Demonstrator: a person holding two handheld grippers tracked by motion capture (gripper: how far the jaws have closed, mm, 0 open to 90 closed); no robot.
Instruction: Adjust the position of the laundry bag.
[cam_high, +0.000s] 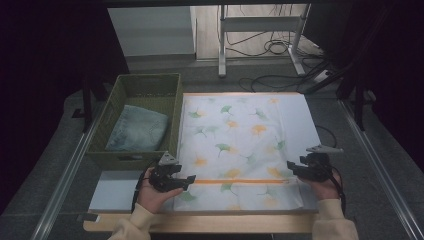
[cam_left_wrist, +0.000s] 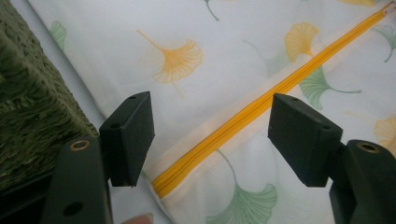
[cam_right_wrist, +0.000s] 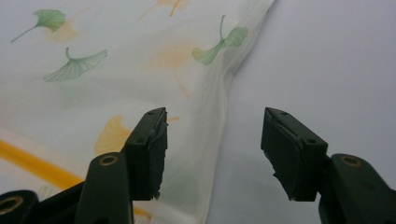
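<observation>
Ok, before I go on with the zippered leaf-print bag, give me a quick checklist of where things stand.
1. Left gripper open over the yellow zipper's end: ok.
2. Right gripper open at the bag's right edge, nothing between the pads: ok.
3. Bag lies flat on the table: ok.
4. Zipper fully closed: cannot tell.
5. Green basket beside the bag, folded denim inside: ok.
</observation>
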